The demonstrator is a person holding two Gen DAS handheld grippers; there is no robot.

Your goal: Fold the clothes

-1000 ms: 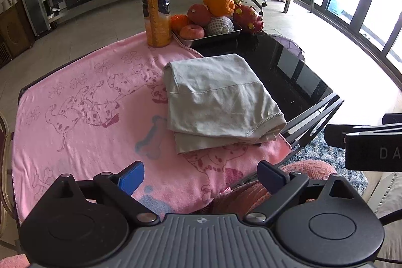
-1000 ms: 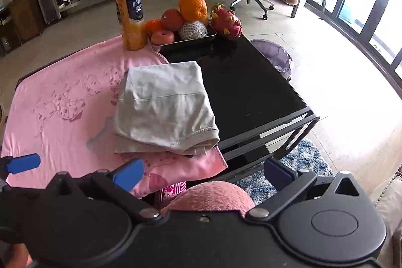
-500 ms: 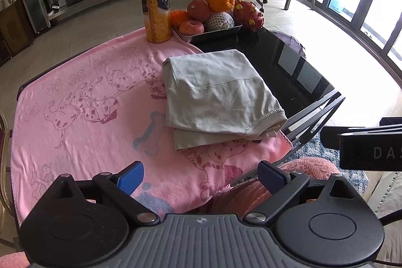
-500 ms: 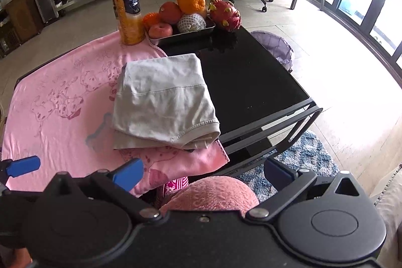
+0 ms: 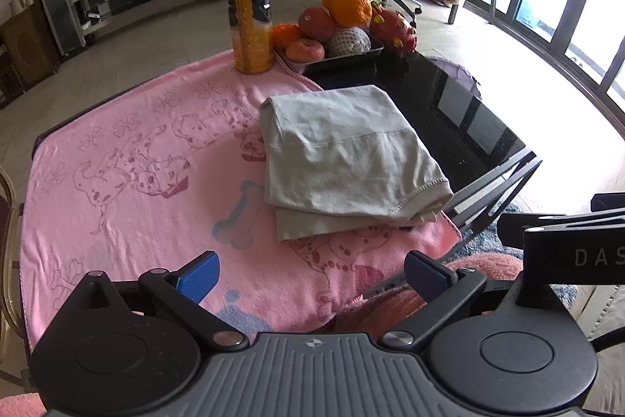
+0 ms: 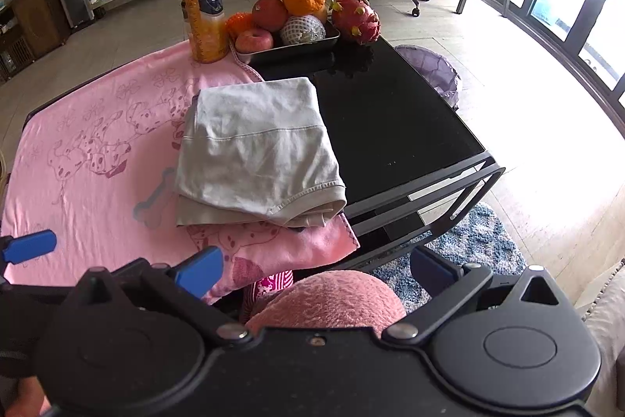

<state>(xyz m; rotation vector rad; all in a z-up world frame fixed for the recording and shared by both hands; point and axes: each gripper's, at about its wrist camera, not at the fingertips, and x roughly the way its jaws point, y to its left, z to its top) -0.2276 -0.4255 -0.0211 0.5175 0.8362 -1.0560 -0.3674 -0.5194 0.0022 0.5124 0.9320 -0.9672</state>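
Observation:
A folded light grey garment (image 5: pixel 343 159) lies on the pink dog-print towel (image 5: pixel 129 182) that covers the left part of the black table; it also shows in the right wrist view (image 6: pixel 254 151). My left gripper (image 5: pixel 312 274) is open and empty, held back above the table's near edge. My right gripper (image 6: pixel 316 266) is open and empty too, near the table's front edge, and its body shows at the right of the left wrist view (image 5: pixel 566 245). Both stand clear of the garment.
An orange juice bottle (image 5: pixel 250 10) and a metal tray of fruit (image 5: pixel 336 26) stand at the far edge. The bare black tabletop (image 6: pixel 390 120) lies right of the garment. A pink-clad knee (image 6: pixel 328 299) sits below the front edge, over a blue rug (image 6: pixel 468 245).
Both grippers have drawn back and risen slightly, so the table looks a little farther off. The garment has not moved. Both stay open.

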